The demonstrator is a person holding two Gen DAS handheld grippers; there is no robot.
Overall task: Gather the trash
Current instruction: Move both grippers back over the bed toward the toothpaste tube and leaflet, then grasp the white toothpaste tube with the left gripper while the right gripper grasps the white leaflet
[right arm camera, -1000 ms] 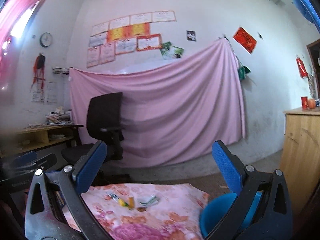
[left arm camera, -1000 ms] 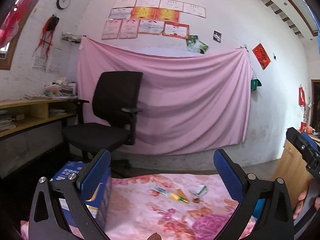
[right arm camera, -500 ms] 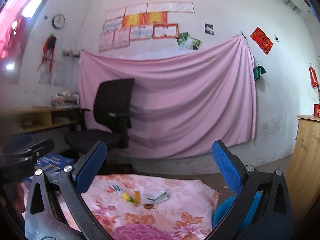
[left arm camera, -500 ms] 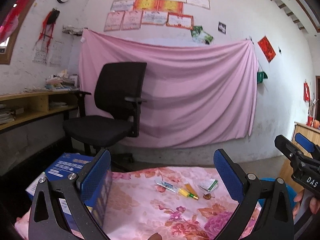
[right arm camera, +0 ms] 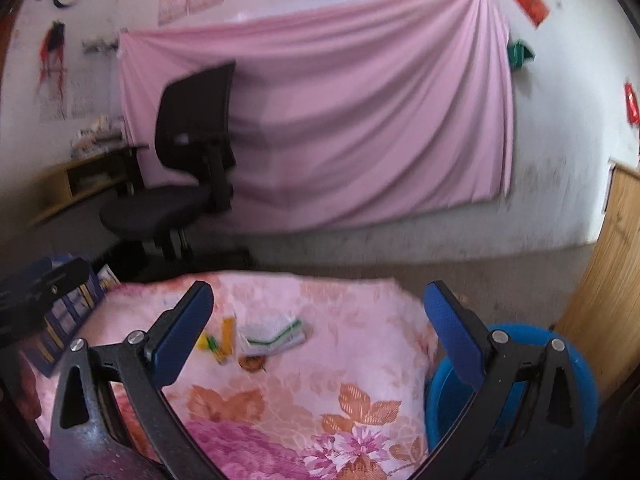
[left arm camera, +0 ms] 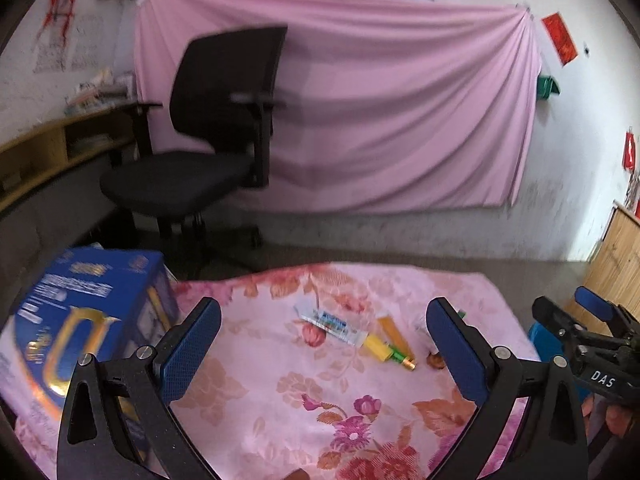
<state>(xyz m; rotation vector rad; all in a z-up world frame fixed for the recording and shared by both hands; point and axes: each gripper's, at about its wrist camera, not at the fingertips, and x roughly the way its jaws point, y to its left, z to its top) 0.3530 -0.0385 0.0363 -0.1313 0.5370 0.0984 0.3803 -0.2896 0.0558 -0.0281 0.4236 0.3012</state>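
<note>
Small litter lies mid-table on a pink floral cloth [left arm camera: 280,400]: a white tube with blue print [left arm camera: 332,325], an orange-yellow stick [left arm camera: 394,334], a small yellow-green bottle [left arm camera: 386,352], a white-green wrapper [right arm camera: 274,336] and a brown round bit [right arm camera: 251,365]. My left gripper [left arm camera: 322,352] hovers open just in front of the tube and bottle, holding nothing. My right gripper [right arm camera: 318,334] is open too, above the near side of the wrapper. A blue bin [right arm camera: 516,396] stands off the table's right edge, partly hidden behind my right finger.
A large blue carton [left arm camera: 86,320] stands on the table's left side. A black office chair [left arm camera: 208,148] sits behind the table before a pink sheet [left arm camera: 380,120] hung on the wall. A wooden cabinet [right arm camera: 616,280] is at the right, shelves at the left.
Both grippers have tipped downward and moved closer over the table; the litter and cloth now fill more of each view. Both stay open and hold nothing.
</note>
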